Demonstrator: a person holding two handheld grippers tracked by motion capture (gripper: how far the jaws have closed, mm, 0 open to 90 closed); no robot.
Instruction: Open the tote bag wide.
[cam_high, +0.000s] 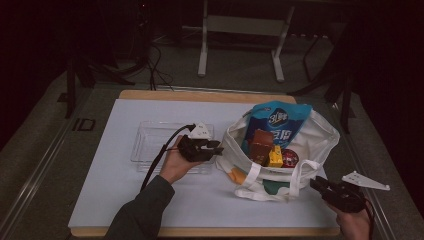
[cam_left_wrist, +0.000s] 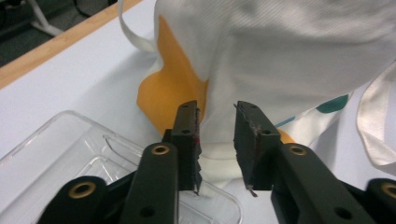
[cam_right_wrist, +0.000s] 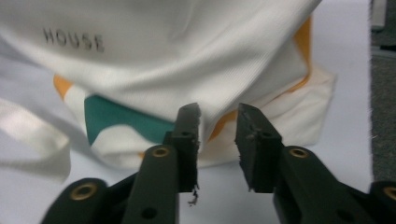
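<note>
The white tote bag (cam_high: 280, 155) sits on the right half of the tabletop (cam_high: 115, 200), mouth up, stuffed with a blue snack pouch (cam_high: 280, 122), a brown packet (cam_high: 261, 145), a yellow box (cam_high: 275, 156) and a red item (cam_high: 290, 158). To its left lies a clear plastic tray (cam_high: 150, 142). My left hand-held gripper (cam_left_wrist: 217, 135) hovers over the tray's near corner facing the bag's side, jaws apart with nothing pinched; my right hand-held gripper (cam_right_wrist: 217, 137) waits near the bag's front corner, jaws likewise apart and empty. As I read it, the step is to take hold of the cloth — one side each — so the mouth stays wide. I'd bite the rim or a handle strap (cam_high: 300, 175), not the slack wall, and pull gently outward so the contents don't tip.
</note>
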